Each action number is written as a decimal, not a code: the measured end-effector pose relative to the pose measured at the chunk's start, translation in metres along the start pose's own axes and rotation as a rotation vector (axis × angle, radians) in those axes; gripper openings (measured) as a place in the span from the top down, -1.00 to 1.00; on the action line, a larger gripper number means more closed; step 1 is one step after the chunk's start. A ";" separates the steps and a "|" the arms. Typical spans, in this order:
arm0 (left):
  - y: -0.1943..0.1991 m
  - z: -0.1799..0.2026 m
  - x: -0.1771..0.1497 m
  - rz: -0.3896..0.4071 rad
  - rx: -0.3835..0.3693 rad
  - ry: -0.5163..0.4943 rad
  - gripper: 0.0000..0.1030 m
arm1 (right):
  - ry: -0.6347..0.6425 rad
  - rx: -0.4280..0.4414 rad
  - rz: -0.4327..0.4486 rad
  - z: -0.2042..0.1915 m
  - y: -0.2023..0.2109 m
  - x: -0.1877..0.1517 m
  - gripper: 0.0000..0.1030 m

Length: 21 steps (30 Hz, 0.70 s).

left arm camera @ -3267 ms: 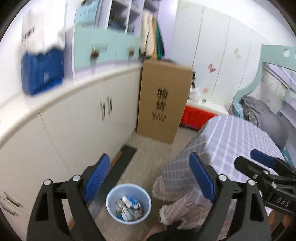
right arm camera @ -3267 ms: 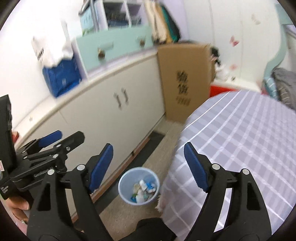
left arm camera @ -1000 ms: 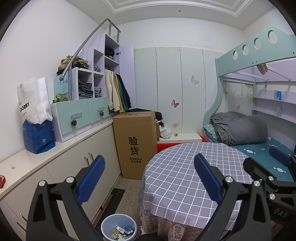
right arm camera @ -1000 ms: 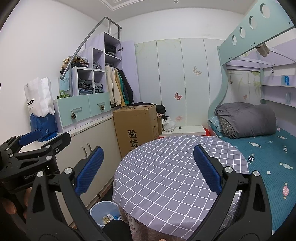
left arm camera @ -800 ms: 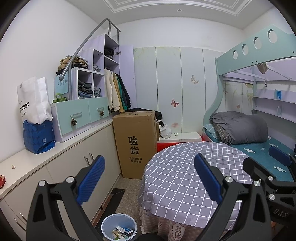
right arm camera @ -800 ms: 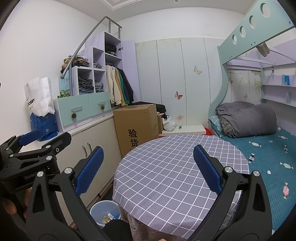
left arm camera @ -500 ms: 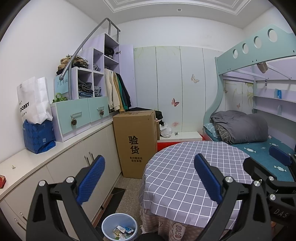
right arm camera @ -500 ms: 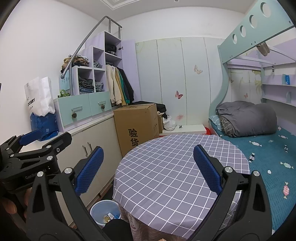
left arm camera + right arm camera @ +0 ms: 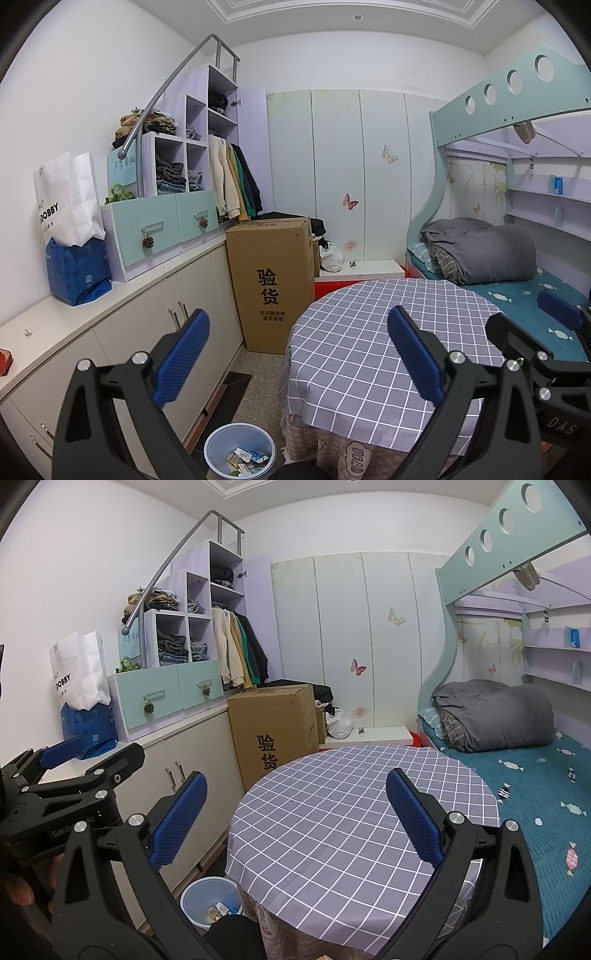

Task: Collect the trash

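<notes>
A light blue waste bin point(image 9: 240, 448) stands on the floor between the cabinets and the round table, holding several small wrappers and packets point(image 9: 245, 459). The same bin point(image 9: 208, 893) shows at the bottom of the right wrist view, partly hidden by the table edge. My left gripper point(image 9: 297, 354) is open and empty, held high over the gap beside the table. My right gripper point(image 9: 295, 818) is open too, empty, raised above the checked tablecloth point(image 9: 351, 812). The left gripper's body point(image 9: 66, 786) appears at the left of the right wrist view.
White low cabinets point(image 9: 147, 332) run along the left wall, with a blue bag point(image 9: 77, 269) and teal drawers point(image 9: 162, 229) on top. A tall cardboard box point(image 9: 271, 280) stands behind the table. A bunk bed point(image 9: 517, 746) with a grey quilt fills the right side.
Since 3.3 s ago both grippers have tilted up from looking down at the bin to looking level across the room. Over the last second nothing has visibly moved.
</notes>
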<state>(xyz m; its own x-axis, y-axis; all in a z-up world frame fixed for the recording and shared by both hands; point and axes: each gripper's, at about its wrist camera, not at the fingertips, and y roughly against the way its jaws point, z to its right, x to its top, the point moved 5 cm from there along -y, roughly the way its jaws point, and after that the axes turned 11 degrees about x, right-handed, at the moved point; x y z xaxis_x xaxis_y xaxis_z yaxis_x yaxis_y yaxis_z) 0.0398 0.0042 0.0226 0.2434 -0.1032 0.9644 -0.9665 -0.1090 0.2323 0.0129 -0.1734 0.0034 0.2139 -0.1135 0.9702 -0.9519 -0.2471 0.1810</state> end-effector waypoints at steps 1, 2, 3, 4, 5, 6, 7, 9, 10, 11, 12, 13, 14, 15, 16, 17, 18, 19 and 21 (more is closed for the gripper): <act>0.000 0.000 0.000 0.000 0.000 0.000 -0.84 | 0.000 0.000 0.001 0.000 0.000 0.001 -0.85; 0.000 0.000 0.000 -0.001 0.000 0.000 -0.84 | 0.000 0.000 0.000 0.000 0.000 0.001 -0.85; 0.000 0.000 0.000 -0.001 0.000 0.001 -0.84 | 0.000 0.002 -0.001 0.001 -0.001 0.001 -0.85; 0.000 0.000 0.000 0.000 -0.001 0.001 -0.84 | 0.001 0.003 -0.002 0.001 -0.001 0.000 -0.85; 0.000 -0.001 0.000 0.000 -0.001 0.000 -0.84 | 0.000 0.003 -0.001 0.001 -0.001 0.000 -0.85; 0.000 -0.001 0.000 0.000 -0.001 0.000 -0.84 | 0.000 0.003 -0.001 0.001 -0.001 0.000 -0.85; 0.000 0.000 0.000 0.000 -0.001 0.000 -0.84 | 0.000 0.003 -0.002 0.000 -0.001 0.000 -0.85; -0.001 0.000 0.001 0.000 -0.001 -0.002 -0.84 | 0.000 0.003 -0.002 0.000 -0.001 0.000 -0.85; -0.001 0.000 0.001 -0.001 -0.001 -0.001 -0.84 | 0.000 0.003 -0.003 0.000 -0.001 0.000 -0.85; -0.001 -0.001 0.001 -0.002 0.000 -0.002 -0.84 | 0.000 0.006 -0.004 0.001 -0.001 0.000 -0.85; -0.001 -0.001 0.001 -0.001 0.000 -0.002 -0.84 | -0.001 0.007 -0.005 0.000 -0.002 -0.001 -0.85; -0.001 0.000 0.001 -0.001 0.001 -0.002 -0.84 | -0.001 0.010 -0.006 0.001 -0.002 -0.001 -0.85; -0.002 -0.001 0.001 -0.001 0.001 -0.002 -0.84 | -0.001 0.012 -0.007 0.002 -0.002 -0.001 -0.85; -0.002 -0.001 0.001 -0.002 -0.001 -0.001 -0.84 | -0.002 0.013 -0.007 0.001 -0.002 -0.001 -0.85; -0.002 -0.001 0.001 -0.002 -0.001 -0.002 -0.84 | -0.002 0.013 -0.008 0.002 -0.003 -0.001 -0.85; -0.002 -0.001 0.001 -0.002 -0.001 -0.002 -0.84 | -0.002 0.013 -0.007 0.002 -0.003 -0.001 -0.85; -0.002 -0.001 0.001 -0.001 -0.001 -0.002 -0.84 | -0.003 0.013 -0.009 0.002 -0.003 -0.001 -0.85; -0.002 -0.001 0.001 -0.002 -0.001 -0.003 -0.84 | -0.002 0.013 -0.008 0.002 -0.003 -0.001 -0.85; -0.002 -0.001 0.001 -0.002 -0.001 -0.004 -0.84 | -0.003 0.014 -0.009 0.003 -0.002 -0.001 -0.85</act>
<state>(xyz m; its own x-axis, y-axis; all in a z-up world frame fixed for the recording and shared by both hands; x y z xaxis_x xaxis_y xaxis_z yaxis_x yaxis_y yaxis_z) 0.0419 0.0054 0.0230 0.2456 -0.1065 0.9635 -0.9661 -0.1086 0.2343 0.0157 -0.1755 0.0016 0.2231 -0.1139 0.9681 -0.9469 -0.2611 0.1875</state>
